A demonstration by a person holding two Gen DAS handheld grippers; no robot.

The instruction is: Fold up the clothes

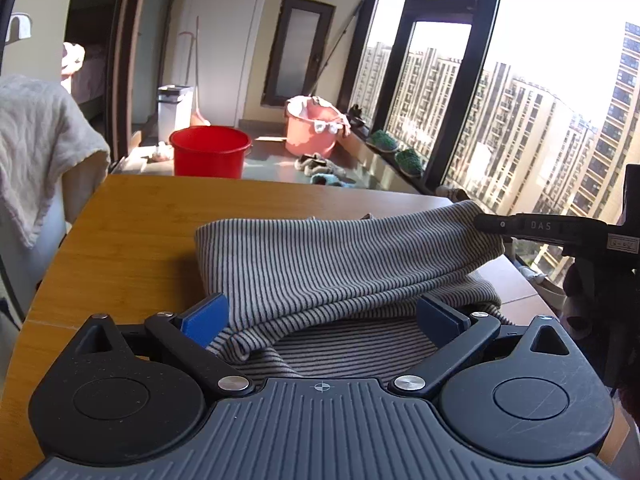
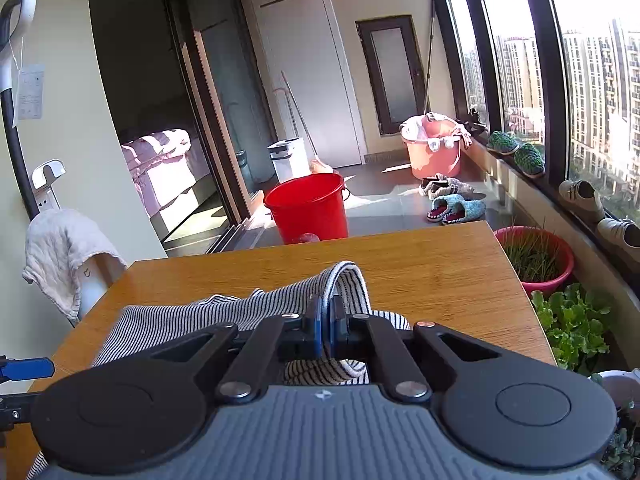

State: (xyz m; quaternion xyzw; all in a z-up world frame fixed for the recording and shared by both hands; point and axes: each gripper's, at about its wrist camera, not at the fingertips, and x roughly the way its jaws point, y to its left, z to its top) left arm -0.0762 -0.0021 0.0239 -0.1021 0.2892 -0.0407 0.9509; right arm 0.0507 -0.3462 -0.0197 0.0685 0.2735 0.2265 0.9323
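Right hand-held gripper [image 2: 327,322] pinching ribbed striped knit garment [image 2: 180,320] | smooth wooden table [image 2: 420,272]

You are working in strong daylight that is pouring in through the window [image 1: 520,120] at about two o'clock in both views. The sky there is blowing out to pure white, and the towers outside are looking hazy. Sun is striking the floor [image 2: 376,196] toward twelve o'clock in bright patches and is glaring off the wooden table [image 1: 120,232]. The doorway [image 2: 152,92] at ten o'clock is staying dim. The fisheye is bending the window frames and wall edges, and the corners are darkening. Focus is holding sharp throughout.
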